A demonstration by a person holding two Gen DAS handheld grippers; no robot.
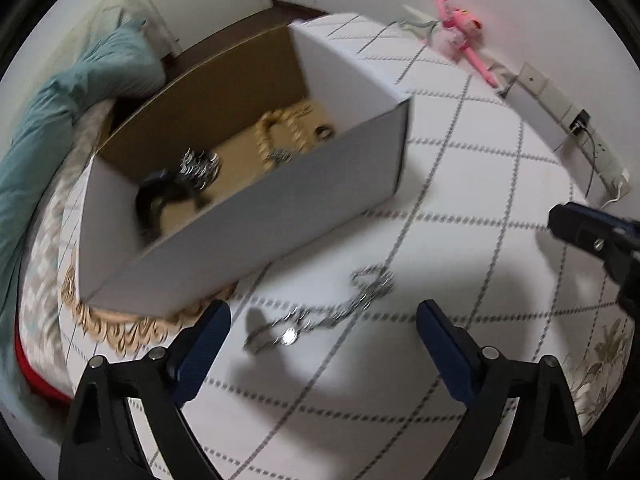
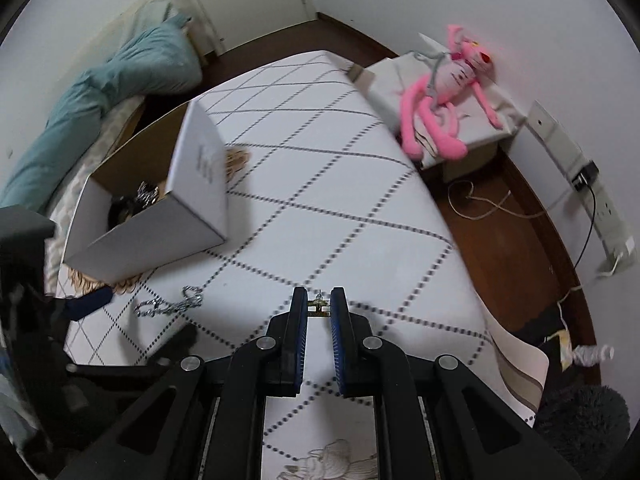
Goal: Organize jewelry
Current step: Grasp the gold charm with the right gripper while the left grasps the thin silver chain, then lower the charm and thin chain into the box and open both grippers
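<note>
At the bottom of the left wrist view, the left gripper (image 1: 323,322) stood with its blue-padded fingers (image 1: 204,336) spread wide apart and nothing between them, poised over a white cloth with a dotted diamond pattern (image 1: 460,184). Just beyond the fingertips, in the lower centre of the frame, a silver chain necklace (image 1: 332,312) lay loose on the cloth, a small round pendant catching the light at its near end. In the right wrist view the same necklace (image 2: 172,302) lay at lower left, well to the left of the right gripper (image 2: 319,304).

That gripper's fingers were drawn close together on a small gold-coloured piece of jewelry (image 2: 319,307), pinched between the blue pads at the centre of the frame; its exact form was too small to make out.

Behind the necklace, filling the centre left of the left wrist view, an open white cardboard box (image 1: 280,208) sat on the cloth. Inside it lay a gold chain (image 1: 280,128), a cluster of silver pieces (image 1: 200,168), a black looped item (image 1: 160,196) and a small dark ring-like object (image 1: 323,132), all blurred.

Farther back, a teal quilt (image 1: 80,92) lay bunched at the upper left, and a pink plush toy (image 2: 444,92) sprawled on a low cloth-covered stand (image 2: 492,128) against the wall at upper right, near a white power strip (image 2: 600,208).
</note>
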